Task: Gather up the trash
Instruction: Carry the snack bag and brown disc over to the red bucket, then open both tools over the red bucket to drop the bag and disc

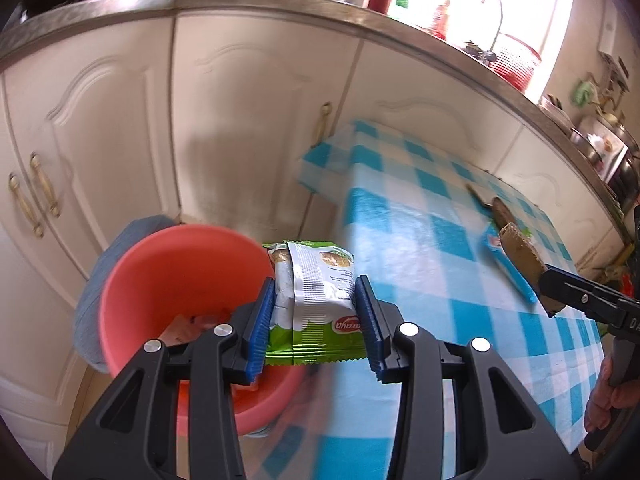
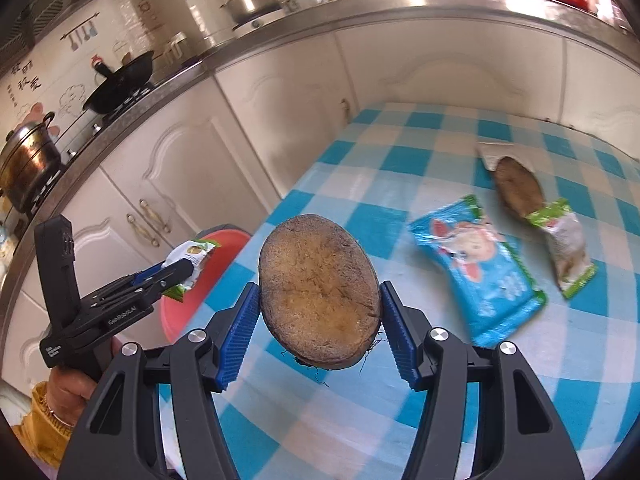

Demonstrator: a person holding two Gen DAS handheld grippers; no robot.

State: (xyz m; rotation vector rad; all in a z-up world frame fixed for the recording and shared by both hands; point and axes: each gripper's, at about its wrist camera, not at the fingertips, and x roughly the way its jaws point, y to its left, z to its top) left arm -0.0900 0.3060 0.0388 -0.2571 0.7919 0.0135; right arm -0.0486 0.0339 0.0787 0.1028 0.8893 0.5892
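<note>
Your left gripper [image 1: 316, 316] is clamped on a green-and-white snack wrapper [image 1: 316, 296]: the two blue ribbed pads press its long edges from either side, the crimped green end sits nearest the camera between the pad bases, and the rest of the packet sticks out past the fingertips. The wrapper hangs at the rim of the pink bucket [image 1: 160, 272], which stands on the floor beside the table's edge, in front of the white cabinets [image 1: 104, 120]. Some reddish scraps lie in the bucket's bottom; what they are you cannot tell.

Your right gripper [image 2: 320, 312] pinches a brown oval husk [image 2: 320, 292], flat yellowish face toward the camera. Each pad bears on one side of its lower half, while the top rises above the fingertips and loose fibres trail from the bottom edge. It is held above the blue-and-white checked tablecloth [image 2: 360, 420].

Still on the cloth, well beyond the right fingers, lie a blue snack packet [image 2: 480, 268], a second brown husk piece [image 2: 516, 188] farther back, and a green-and-white wrapper [image 2: 568, 248] whose upper end touches that husk. A small pale scrap [image 2: 490, 152] lies at the husk's far end.
</note>
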